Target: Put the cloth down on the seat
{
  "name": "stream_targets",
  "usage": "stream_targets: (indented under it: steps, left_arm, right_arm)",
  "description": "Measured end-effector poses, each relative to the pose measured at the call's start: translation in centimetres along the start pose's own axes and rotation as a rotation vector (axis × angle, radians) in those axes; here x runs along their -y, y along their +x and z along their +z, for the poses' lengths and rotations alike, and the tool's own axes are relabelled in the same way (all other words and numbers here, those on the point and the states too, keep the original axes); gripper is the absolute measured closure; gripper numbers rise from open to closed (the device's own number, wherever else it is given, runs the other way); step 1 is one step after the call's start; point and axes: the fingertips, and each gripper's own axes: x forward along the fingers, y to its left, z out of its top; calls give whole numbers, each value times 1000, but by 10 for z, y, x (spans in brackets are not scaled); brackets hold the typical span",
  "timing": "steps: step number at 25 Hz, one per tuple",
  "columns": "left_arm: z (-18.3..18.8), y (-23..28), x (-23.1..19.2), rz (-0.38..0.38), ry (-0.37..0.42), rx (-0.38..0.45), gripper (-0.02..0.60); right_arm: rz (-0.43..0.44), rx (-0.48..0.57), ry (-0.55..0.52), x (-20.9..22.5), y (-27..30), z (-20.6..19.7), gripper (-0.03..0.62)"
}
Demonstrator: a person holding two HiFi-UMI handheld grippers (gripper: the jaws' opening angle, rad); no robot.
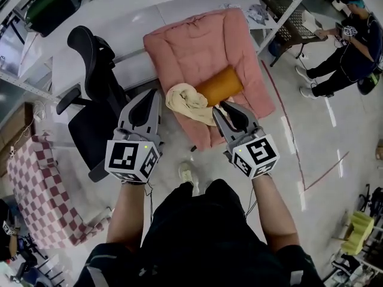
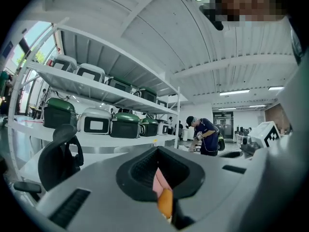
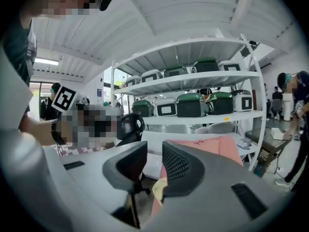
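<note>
Cloth [image 1: 185,100]: cream, soft, crumpled into a loose heap. It lies on the front part of the pink seat [image 1: 197,40]. In the head view its long axis runs from upper left to lower right, and a thinner tail points toward the right claw [image 1: 221,107], ending just beside its tips.

Seat: quilted padding, roughly rectangular, with stitched panels. An orange cylindrical bolster [image 1: 220,85] lies across it, touching the cloth's far edge.

Right claw: the right gripper view [image 3: 154,163] shows the jaws standing apart with ribbed dark pads and nothing between them. Through the gap a scrap of the cloth [image 3: 158,190] and the pink seat edge [image 3: 212,146] can be seen.

Left claw [image 1: 148,100]: the jaws are drawn together to a thin slit and hold nothing. It is just left of the cloth and apart from it. Its own view [image 2: 157,166] shows only slivers of pink seat [image 2: 158,182] and orange bolster [image 2: 165,203] through the slit. The cloth is not visible there.

Only the gripper views show the metal shelving with its green-lidded appliances [image 2: 111,122].

A black office chair [image 1: 90,58] stands left of the seat.
</note>
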Motion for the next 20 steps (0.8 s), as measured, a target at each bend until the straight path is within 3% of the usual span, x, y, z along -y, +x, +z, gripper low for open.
stream_targets:
  steps: [9, 20]
  left_arm:
    - [-50, 37, -23, 17, -26, -56, 575]
    - [-135, 91, -65, 175, -76, -181, 575]
  right_arm:
    - [133, -155, -44, 3, 73, -83, 343]
    - [293, -358, -64, 44, 146, -191, 245]
